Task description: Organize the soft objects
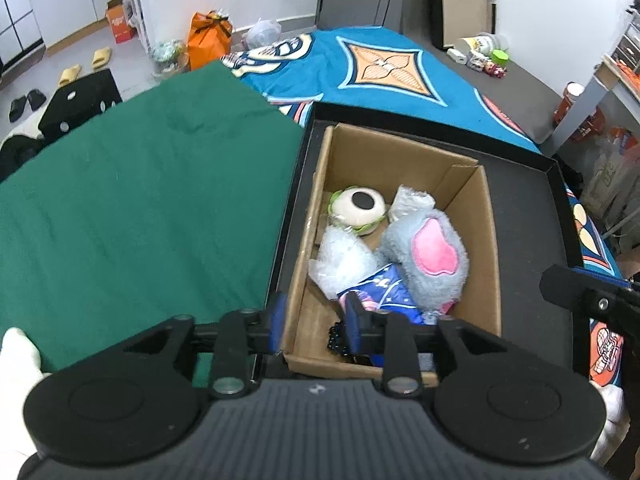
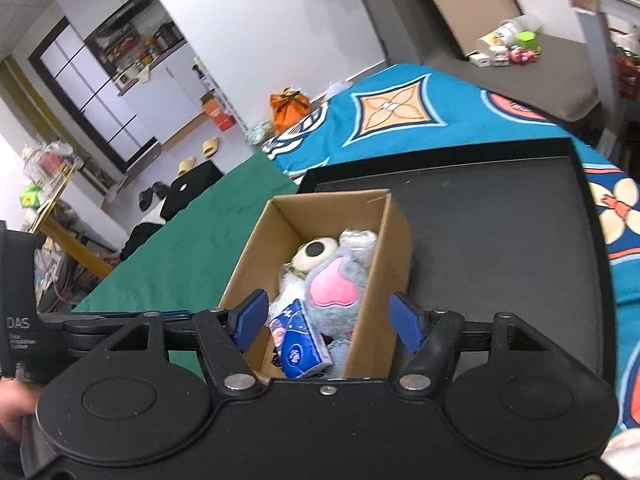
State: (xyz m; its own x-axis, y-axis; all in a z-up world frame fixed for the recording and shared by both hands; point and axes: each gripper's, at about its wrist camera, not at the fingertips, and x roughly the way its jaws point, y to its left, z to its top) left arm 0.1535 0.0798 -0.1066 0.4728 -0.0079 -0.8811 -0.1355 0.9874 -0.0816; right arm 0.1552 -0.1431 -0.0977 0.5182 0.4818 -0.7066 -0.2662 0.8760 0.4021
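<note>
Directly ahead, cardboard box [image 2: 394, 240], right gripper [image 2: 328, 322] agape

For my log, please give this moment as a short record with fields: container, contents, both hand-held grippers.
container: cardboard box standing in black tray
contents: grey plush, burger toy, blue tissue pack, plastic-wrapped items
left hand-held gripper: open, astride the box's near left wall
right hand-held gripper: open, holding nothing
</note>
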